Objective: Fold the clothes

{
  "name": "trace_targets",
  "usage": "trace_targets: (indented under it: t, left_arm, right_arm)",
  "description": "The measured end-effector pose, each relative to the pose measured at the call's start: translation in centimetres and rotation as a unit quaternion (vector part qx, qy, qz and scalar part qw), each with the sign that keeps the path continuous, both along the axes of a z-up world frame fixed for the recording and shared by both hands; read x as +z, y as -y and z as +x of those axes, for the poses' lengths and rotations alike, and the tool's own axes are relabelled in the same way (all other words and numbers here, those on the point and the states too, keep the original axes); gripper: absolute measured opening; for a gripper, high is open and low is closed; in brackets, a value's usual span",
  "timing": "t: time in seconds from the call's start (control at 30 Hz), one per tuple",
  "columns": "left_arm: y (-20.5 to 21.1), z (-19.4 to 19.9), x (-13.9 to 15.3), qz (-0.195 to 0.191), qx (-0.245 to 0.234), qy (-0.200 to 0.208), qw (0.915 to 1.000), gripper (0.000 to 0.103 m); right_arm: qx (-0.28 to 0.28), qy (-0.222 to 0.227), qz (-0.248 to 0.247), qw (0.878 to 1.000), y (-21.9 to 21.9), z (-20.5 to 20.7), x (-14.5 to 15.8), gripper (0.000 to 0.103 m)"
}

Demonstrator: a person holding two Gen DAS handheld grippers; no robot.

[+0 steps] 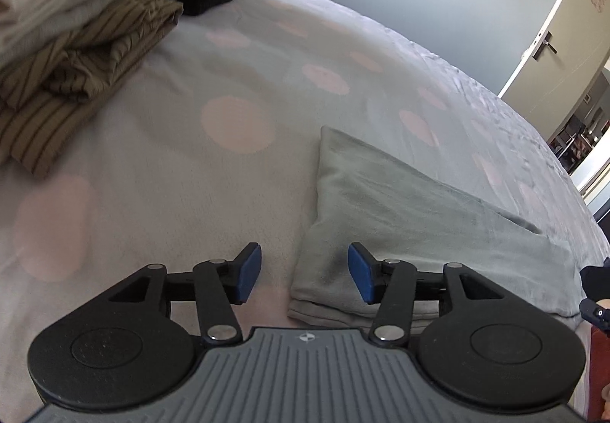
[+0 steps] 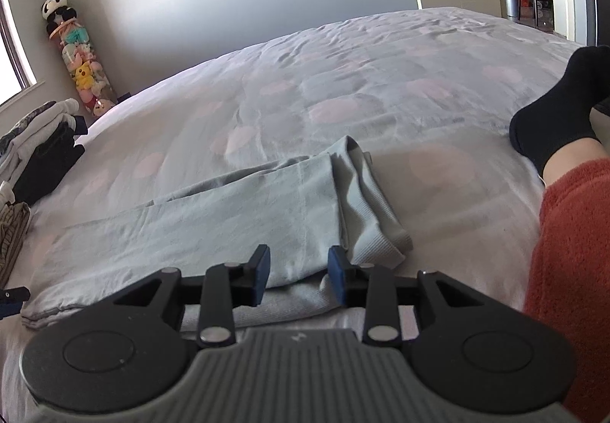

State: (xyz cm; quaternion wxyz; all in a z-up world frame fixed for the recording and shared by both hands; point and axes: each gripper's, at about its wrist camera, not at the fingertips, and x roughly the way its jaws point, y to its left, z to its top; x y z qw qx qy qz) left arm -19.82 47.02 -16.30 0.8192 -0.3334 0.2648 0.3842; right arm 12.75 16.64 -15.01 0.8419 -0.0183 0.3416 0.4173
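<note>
**A:** Start closest in. Your left gripper (image 1: 305, 272) has its blue pads spread wide and holds nothing; the near left corner of the grey garment (image 1: 400, 217) sits right under its right-hand pad.

**B:** And the right gripper (image 2: 299, 272)?

**A:** Also spread, also empty. It hovers over the near edge of the same garment (image 2: 213, 224), just left of the ribbed cuff end (image 2: 375, 221).

**B:** Which way does the garment run?

**A:** It lies flat on the spotted bedspread (image 1: 228, 79), already folded into a long strip. Its long axis goes left to right across you, so each gripper stands at one end: left at the plain end, right near the cuff. Neither is nearer than the other. I'd judge the next fold calls for you to pinch one end and carry it along that axis to the other.

**B:** Farther out?

**A:** The stack of folded clothes (image 1: 87, 34) is well apart on your left; your black-socked foot (image 2: 556, 106) rests on the right.
</note>
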Motion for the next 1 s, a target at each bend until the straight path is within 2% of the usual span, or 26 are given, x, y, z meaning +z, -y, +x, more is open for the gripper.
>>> trace_targets:
  t: [0.13,0.23,0.3,0.4,0.43,0.57,0.7,0.83,1.0]
  left_arm:
    - [-0.6,0.6,-0.7,0.005,-0.006,0.017,0.9998,0.059]
    - [-1.0,1.0,-1.1,0.001,-0.018,0.031,0.9994,0.05]
    - [-1.1,1.2,-1.4,-0.002,-0.027,0.04,0.9988,0.033]
    - [-1.3,1.2,-1.5,-0.013,-0.029,0.059,0.9977,0.014]
    - [-1.3,1.1,-1.4,-0.012,-0.029,0.066,0.9973,0.012]
    - [-0.8,1.1,0.4,0.001,-0.033,0.092,0.9952,0.009]
    - [-0.4,2.2,3.5,0.009,-0.046,0.11,0.9928,0.009]
    - [0.5,4.8,7.0,0.014,-0.061,0.107,0.9923,0.009]
    - [3.0,9.9,11.9,0.044,-0.103,0.097,0.9889,0.009]
  right_arm:
    - [0.024,0.029,-0.006,0.999,-1.0,-1.0,0.0,0.037]
    - [0.029,0.035,-0.007,0.999,-1.4,-1.2,-0.1,0.037]
    - [0.028,0.033,-0.005,0.999,-1.6,-1.1,-0.2,0.037]
    - [0.025,0.03,-0.001,0.999,-1.8,-0.8,-0.2,0.037]
    - [0.024,0.029,-0.001,0.999,-1.9,-0.7,-0.2,0.038]
    - [0.017,0.022,-0.003,1.0,-1.6,-0.3,0.2,0.038]
    - [0.001,0.003,0.006,1.0,-0.9,0.9,0.7,0.038]
    - [-0.014,-0.018,0.02,1.0,0.3,2.0,1.3,0.038]
    - [-0.026,-0.046,0.045,0.998,1.9,3.6,1.9,0.038]
